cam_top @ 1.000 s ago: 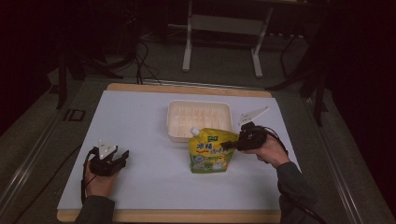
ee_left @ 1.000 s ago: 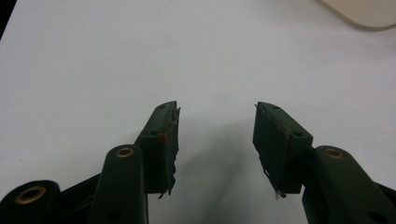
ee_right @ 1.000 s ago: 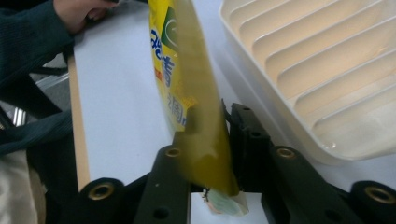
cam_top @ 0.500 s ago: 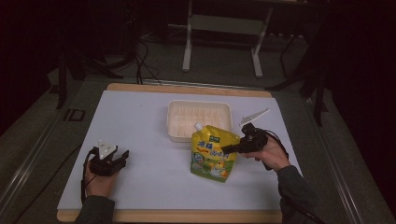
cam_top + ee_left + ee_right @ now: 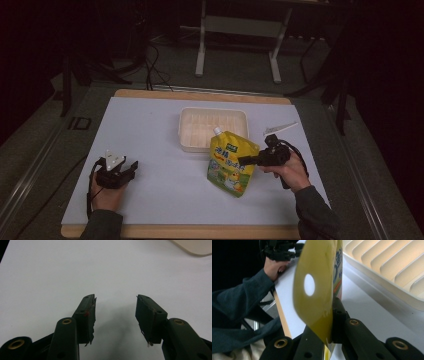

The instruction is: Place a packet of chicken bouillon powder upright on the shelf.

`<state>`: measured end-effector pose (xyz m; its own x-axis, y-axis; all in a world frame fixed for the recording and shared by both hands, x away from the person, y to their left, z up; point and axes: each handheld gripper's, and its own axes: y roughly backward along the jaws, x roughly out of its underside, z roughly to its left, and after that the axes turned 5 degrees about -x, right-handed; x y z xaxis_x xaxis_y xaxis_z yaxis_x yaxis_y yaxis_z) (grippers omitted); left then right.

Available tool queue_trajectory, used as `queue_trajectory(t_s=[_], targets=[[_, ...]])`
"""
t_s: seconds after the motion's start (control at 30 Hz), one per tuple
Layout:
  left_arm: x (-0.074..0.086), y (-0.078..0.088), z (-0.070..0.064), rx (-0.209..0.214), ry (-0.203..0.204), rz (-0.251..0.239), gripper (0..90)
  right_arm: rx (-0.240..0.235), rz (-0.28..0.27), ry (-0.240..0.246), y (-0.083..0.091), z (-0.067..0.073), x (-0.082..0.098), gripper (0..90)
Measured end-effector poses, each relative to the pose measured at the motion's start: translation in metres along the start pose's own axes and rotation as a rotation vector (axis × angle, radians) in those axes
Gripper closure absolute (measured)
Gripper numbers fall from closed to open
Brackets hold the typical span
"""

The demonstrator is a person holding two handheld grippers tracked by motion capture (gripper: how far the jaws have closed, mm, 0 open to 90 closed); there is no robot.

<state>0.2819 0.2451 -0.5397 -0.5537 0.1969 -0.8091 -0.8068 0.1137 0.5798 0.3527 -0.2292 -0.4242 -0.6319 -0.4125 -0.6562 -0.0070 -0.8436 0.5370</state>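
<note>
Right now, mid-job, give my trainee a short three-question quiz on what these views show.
1. True or false: the right gripper is shut on the yellow spouted refill pouch.
2. Where does the cream ribbed plastic tray lie relative to the pouch? A) behind it, farther from the person B) in front of it, nearer the person C) at the table's left edge
3. Fill in: the left gripper has its fingers ____, with bare white table between them.

Key: 1 true. 2 A. 3 open.
</note>
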Motion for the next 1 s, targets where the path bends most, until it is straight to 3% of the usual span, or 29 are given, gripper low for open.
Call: queue_trajectory(t_s=[0.17,0.37,1.0], targets=[[0.0,0.0,0.0,-0.001,0.005,-0.003,49.7,0.014,-0.084,-0.031,0.0,0.008,0.007,90.0],[0.0,0.0,0.0,-0.001,0.006,-0.005,49.7,0.034,-0.154,-0.028,0.003,0.015,0.011,90.0],[0.0,0.0,0.0,-0.002,0.006,-0.008,49.7,0.098,-0.266,0.011,0.012,0.039,0.007,90.0]])
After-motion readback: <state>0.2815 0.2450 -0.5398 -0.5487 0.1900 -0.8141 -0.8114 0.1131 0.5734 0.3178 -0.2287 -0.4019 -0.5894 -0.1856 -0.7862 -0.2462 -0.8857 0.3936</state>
